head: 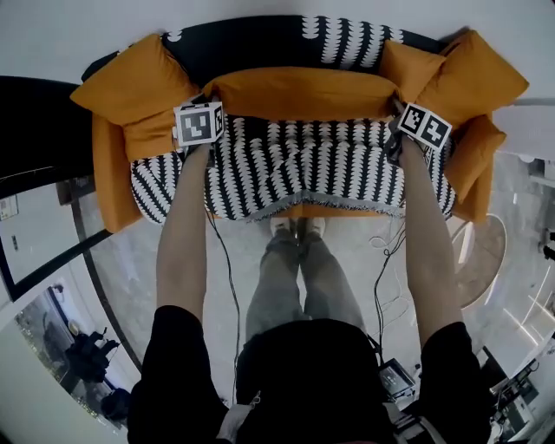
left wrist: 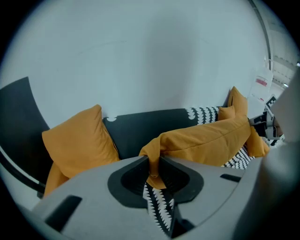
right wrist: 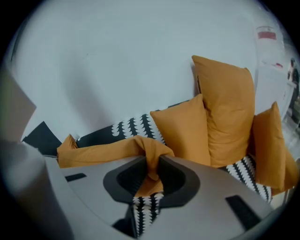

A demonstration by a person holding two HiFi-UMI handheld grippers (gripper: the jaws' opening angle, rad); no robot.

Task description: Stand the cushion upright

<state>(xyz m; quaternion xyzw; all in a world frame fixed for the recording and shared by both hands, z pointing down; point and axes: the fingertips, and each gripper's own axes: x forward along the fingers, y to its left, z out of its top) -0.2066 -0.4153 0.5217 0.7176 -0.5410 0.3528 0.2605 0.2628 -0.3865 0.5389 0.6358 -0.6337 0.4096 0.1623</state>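
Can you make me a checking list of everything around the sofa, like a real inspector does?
Surface: black-and-white patterned sofa, fringe hanging over its front edge.
Job's things: long orange cushion, held by both end corners, spanning in front of the backrest, not yet upright.
Clutter: other orange cushions piled at both ends of the sofa.
Grippers: left gripper shut on one cushion corner; right gripper shut on the other.
Cables: black cables trail down from the grippers beside the person's legs.
Surroundings: white wall behind, glossy floor in front.
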